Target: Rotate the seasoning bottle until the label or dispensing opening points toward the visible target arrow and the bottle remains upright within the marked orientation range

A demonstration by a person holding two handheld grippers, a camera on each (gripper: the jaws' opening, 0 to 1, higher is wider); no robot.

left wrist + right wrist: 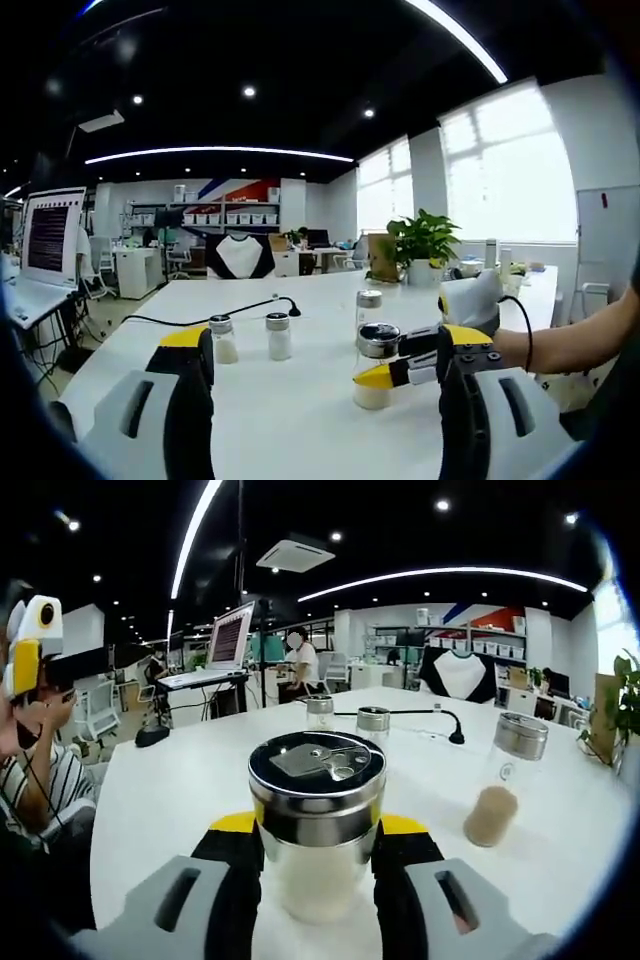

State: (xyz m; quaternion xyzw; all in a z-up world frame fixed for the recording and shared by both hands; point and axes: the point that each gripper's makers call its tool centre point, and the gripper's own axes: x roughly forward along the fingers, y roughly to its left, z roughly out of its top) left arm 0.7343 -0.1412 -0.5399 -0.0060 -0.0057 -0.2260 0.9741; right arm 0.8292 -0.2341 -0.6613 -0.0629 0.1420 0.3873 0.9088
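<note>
The right gripper (316, 865) pinches the seasoning bottle (316, 825) between its two jaws; the bottle stands upright on the white table (170, 790), its steel cap showing a flip opening on top. At about two o'clock from it stands a taller shaker (505, 785) with brown powder, and two small shakers (345, 720) stand at twelve o'clock. The left gripper (325, 375) has its jaws spread wide apart, holding nothing, above the table.
</note>
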